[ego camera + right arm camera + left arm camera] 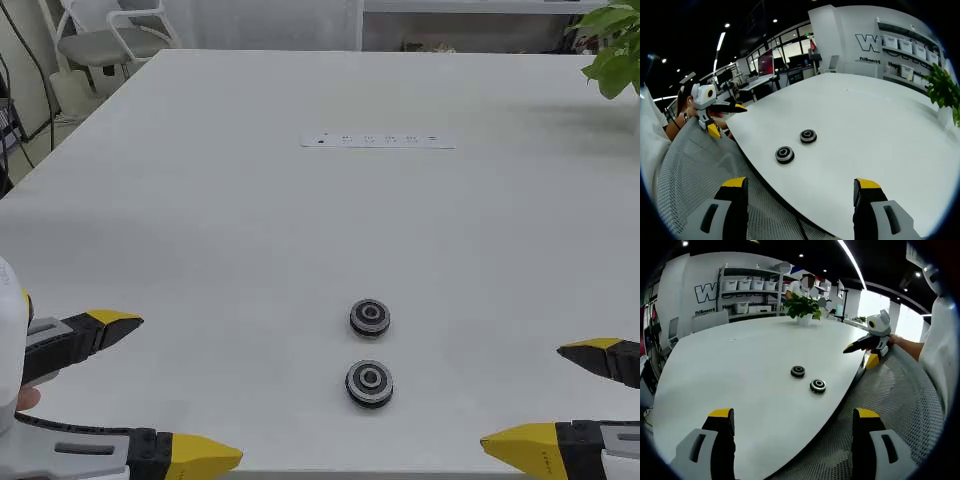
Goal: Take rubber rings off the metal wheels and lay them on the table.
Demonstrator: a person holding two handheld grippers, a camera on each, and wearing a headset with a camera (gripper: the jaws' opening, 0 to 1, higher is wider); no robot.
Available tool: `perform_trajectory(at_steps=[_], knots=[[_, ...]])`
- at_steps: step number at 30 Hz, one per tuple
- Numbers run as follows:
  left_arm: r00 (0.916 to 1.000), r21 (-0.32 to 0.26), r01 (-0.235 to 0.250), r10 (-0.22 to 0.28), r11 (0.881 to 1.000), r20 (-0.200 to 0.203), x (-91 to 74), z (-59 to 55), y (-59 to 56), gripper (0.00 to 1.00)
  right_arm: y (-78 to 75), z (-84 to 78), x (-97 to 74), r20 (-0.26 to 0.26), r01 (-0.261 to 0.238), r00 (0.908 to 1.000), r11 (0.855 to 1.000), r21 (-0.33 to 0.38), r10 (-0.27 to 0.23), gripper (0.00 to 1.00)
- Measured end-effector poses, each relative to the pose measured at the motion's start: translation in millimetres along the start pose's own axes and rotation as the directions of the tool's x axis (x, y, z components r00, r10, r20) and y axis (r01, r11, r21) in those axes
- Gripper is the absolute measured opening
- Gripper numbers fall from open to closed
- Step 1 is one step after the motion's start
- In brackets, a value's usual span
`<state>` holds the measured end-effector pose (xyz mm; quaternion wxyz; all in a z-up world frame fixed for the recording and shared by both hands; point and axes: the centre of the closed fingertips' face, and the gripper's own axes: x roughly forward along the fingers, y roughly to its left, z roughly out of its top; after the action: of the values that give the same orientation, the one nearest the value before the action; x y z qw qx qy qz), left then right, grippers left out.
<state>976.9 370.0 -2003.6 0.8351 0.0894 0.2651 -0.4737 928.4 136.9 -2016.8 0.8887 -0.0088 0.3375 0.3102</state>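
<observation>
Two metal wheels with black rubber rings lie flat on the white table (pixel 300 220), one behind the other: the far wheel (pixel 370 317) (pixel 798 371) (pixel 808 136) and the near wheel (pixel 370 383) (pixel 817 386) (pixel 784 154). My left gripper (pixel 160 390) (pixel 790 415) (pixel 726 120) hovers at the table's front left edge, open and holding nothing. At the front right edge my right gripper (pixel 560 395) (pixel 800 184) (pixel 857 352) is open too, its yellow-tipped jaws wide apart. Both grippers stay well clear of the wheels.
A white socket strip (pixel 378 140) is set into the table's middle. A potted plant (pixel 612 45) (pixel 802 307) (pixel 944 92) stands at the far right corner. Grey chairs (pixel 105 40) stand beyond the far left corner. Shelves with bins (pixel 747 295) line the wall.
</observation>
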Motion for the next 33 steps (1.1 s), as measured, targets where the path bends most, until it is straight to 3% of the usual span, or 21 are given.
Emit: perform_trajectory(at_steps=[33], knots=[[0.9997,-0.027,0.011,-0.011,1.000,0.022,0.0,3.3,-1.8,0.98,1.2,-2.1,0.7,-0.011,-0.008,0.9999,1.000,0.006,0.008,0.86]])
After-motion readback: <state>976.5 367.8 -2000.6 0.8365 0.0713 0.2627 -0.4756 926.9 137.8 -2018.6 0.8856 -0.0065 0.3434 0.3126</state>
